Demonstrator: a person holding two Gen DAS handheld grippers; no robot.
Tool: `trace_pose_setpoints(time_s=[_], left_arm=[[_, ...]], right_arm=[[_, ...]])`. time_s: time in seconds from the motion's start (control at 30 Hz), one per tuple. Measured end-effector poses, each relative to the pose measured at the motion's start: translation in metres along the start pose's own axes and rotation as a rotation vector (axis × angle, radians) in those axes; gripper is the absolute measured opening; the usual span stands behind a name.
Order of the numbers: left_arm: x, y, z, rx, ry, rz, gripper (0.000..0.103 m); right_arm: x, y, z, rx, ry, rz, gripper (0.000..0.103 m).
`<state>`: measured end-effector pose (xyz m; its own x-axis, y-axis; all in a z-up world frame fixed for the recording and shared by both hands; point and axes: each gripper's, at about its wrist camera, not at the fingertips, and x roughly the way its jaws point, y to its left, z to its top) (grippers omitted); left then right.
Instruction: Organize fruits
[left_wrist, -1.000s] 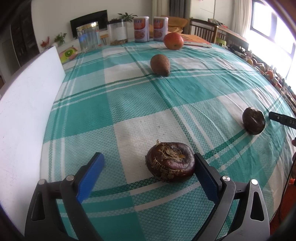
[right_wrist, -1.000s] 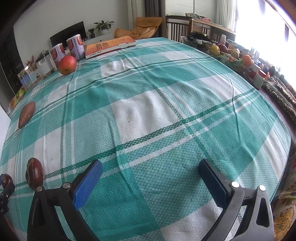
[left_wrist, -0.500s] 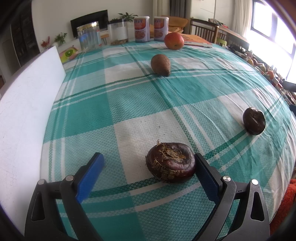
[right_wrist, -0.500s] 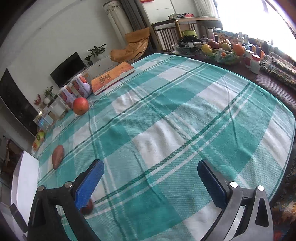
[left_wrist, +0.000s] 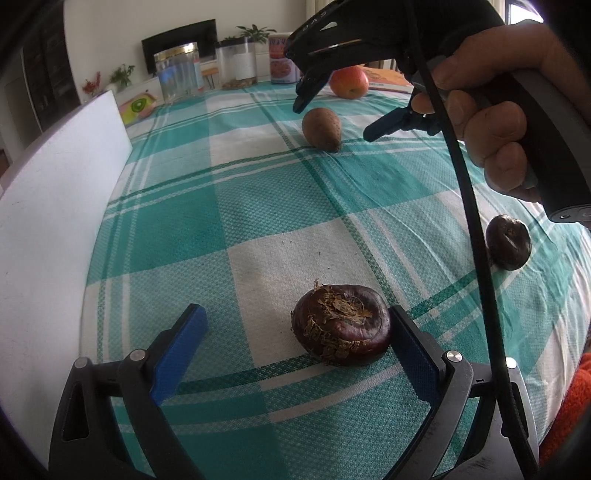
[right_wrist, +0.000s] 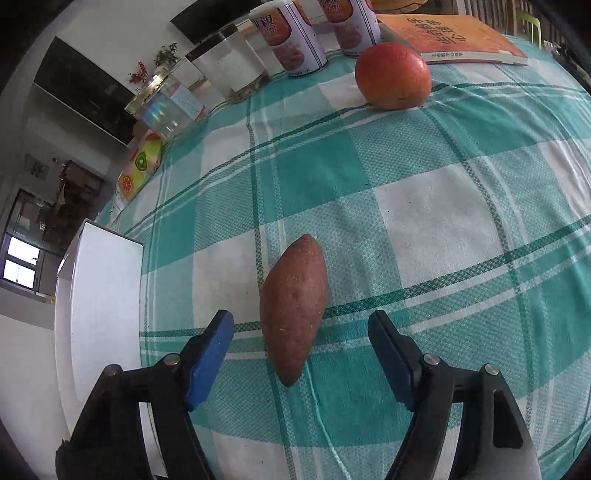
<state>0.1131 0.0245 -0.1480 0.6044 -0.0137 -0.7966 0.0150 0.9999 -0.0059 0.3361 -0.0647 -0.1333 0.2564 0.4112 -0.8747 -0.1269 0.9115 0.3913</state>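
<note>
A dark brown water chestnut (left_wrist: 341, 325) lies on the checked cloth between my left gripper's (left_wrist: 295, 347) open jaws, touching the right pad. A second dark chestnut (left_wrist: 508, 242) lies at the right. My right gripper (right_wrist: 301, 354) is open around the near end of a reddish sweet potato (right_wrist: 295, 302), pads apart from it. In the left wrist view the right gripper (left_wrist: 332, 107) hovers over the sweet potato (left_wrist: 320, 129). A red apple (right_wrist: 393, 75) sits farther back; it also shows in the left wrist view (left_wrist: 349, 83).
A white box (left_wrist: 48, 206) runs along the table's left side, also in the right wrist view (right_wrist: 96, 295). Two cans (right_wrist: 291, 37), glass jars (right_wrist: 166, 107), an orange book (right_wrist: 450, 35) and a fruit-print pack (right_wrist: 140, 166) stand at the far edge.
My right gripper has swung left across the table and now straddles the sweet potato. The left gripper and the chestnut between its jaws have not moved.
</note>
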Motion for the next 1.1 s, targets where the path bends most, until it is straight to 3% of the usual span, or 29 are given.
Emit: trace_pose_setpoints(time_s=[0.13, 0.2, 0.3, 0.5, 0.6, 0.7, 0.87, 0.97, 1.1], left_arm=[[0.000, 0.000, 0.000, 0.000, 0.000, 0.000, 0.098], [0.000, 0.000, 0.000, 0.000, 0.000, 0.000, 0.098], [0.000, 0.000, 0.000, 0.000, 0.000, 0.000, 0.098], [0.000, 0.000, 0.000, 0.000, 0.000, 0.000, 0.098], [0.000, 0.000, -0.001, 0.000, 0.000, 0.000, 0.098], [0.000, -0.001, -0.001, 0.000, 0.000, 0.001, 0.098], [0.000, -0.001, -0.001, 0.000, 0.000, 0.000, 0.098], [-0.001, 0.000, -0.001, -0.004, -0.001, -0.007, 0.098], [-0.008, 0.009, -0.001, -0.020, 0.025, -0.088, 0.097]], right_arm=[[0.016, 0.018, 0.002, -0.086, 0.043, -0.053, 0.061], [0.017, 0.024, 0.000, -0.129, 0.053, -0.095, 0.039], [0.007, 0.018, -0.006, -0.120, 0.042, -0.075, 0.039], [-0.056, -0.023, -0.023, -0.036, -0.049, 0.066, 0.039], [-0.090, -0.053, -0.037, -0.056, -0.066, 0.018, 0.039], [-0.117, -0.098, -0.055, -0.073, -0.058, -0.087, 0.039], [-0.134, -0.172, -0.096, -0.033, -0.044, -0.219, 0.039], [-0.131, -0.196, -0.124, -0.031, -0.044, -0.211, 0.039], [-0.145, -0.217, -0.141, 0.040, -0.092, -0.101, 0.046]])
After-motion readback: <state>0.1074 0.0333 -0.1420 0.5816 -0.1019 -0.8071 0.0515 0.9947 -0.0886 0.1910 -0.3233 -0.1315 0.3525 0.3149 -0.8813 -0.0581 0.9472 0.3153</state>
